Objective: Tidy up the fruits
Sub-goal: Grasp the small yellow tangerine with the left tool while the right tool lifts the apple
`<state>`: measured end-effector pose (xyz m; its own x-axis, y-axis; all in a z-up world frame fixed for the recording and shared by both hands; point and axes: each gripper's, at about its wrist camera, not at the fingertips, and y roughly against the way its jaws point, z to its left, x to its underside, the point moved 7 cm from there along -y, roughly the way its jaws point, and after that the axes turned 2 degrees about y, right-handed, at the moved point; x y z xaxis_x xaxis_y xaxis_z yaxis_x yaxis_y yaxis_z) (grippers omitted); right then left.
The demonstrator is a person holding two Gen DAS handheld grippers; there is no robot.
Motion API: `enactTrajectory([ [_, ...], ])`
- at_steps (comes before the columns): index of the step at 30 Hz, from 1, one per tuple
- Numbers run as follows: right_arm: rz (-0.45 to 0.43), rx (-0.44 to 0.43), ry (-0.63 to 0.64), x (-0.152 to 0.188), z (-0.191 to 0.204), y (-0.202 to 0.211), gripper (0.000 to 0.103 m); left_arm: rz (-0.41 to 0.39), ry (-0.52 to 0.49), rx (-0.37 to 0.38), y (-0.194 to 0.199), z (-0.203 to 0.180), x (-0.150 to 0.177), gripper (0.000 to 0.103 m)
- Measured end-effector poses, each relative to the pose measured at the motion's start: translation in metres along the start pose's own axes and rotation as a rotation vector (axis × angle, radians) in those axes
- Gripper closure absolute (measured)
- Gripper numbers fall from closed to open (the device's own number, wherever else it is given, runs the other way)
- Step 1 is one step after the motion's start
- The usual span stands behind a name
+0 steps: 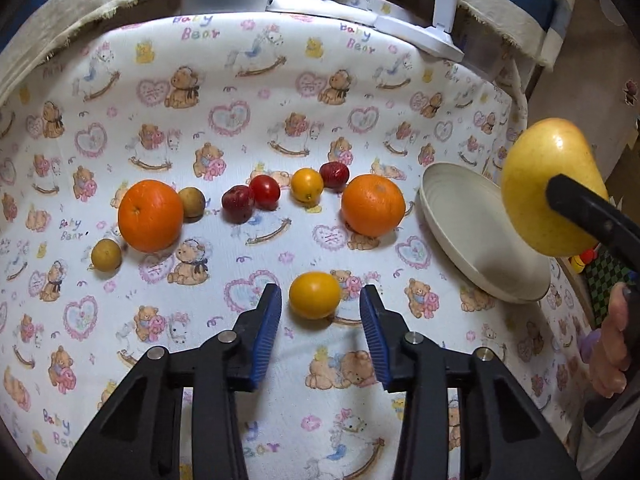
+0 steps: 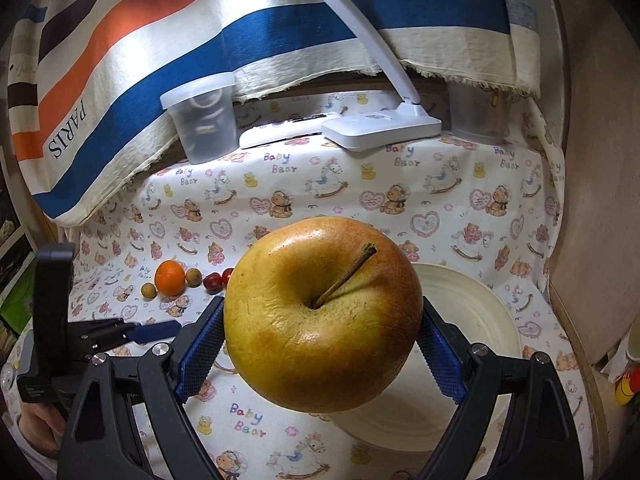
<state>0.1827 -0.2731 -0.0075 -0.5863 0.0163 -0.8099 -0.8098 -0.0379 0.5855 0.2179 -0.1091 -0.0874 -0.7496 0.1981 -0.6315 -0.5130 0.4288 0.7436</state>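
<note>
Right claw pinching the apple, blue pads flat on both its sides, held in the air over the near edge of the plate. Apple: big, yellow-green, russet-orange blush on the upper right shoulder, glossy, skin slightly wrinkled round the stem pit. Stem brown, thin, points up and to the right in the right wrist view; core axis runs roughly toward the camera, tilted that way. Shape near-round, slightly wider than tall, so no real long axis. In the left wrist view the same apple sits at far right, above the plate's right rim.

Left claw spread, pads either side of a small yellow-orange fruit lying on the table; gap visible on both sides, no contact. Fruit is round; can't tell which way it points.

Rest of the fruit on the table in a loose row behind it: left orange, right orange just left of the plate, two tan-brown round fruits flanking the left orange, two dark red ones, one brighter red, another yellow-orange one. Left orange's navel faces camera-left.

Plate is cream and tilted in the fisheye.
</note>
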Motion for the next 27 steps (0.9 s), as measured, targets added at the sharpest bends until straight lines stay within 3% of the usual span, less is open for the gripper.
enactTrajectory([
  [3, 0.006, 0.001, -0.013, 0.001, -0.003, -0.001, 0.012, 0.001, -0.011, 0.006, -0.002, -0.002, 0.001, 0.066],
  [8, 0.013, 0.005, -0.018, 0.002, -0.006, -0.003, 0.012, -0.02, -0.037, -0.015, -0.002, -0.006, 0.0, 0.088],
  [16, 0.016, 0.023, -0.05, 0.001, -0.019, -0.005, 0.012, -0.031, -0.026, 0.001, -0.001, -0.003, -0.001, 0.088],
  [20, 0.029, 0.024, -0.068, 0.002, -0.025, -0.008, 0.012, -0.034, -0.034, -0.001, -0.008, -0.003, -0.003, 0.077],
  [24, 0.029, 0.023, -0.072, 0.002, -0.026, -0.007, 0.012, 0.023, -0.015, 0.052, -0.019, -0.007, 0.004, 0.076],
  [27, 0.024, 0.027, -0.069, 0.001, -0.027, -0.006, 0.012, 0.012, -0.041, 0.017, -0.018, -0.01, 0.004, 0.076],
])
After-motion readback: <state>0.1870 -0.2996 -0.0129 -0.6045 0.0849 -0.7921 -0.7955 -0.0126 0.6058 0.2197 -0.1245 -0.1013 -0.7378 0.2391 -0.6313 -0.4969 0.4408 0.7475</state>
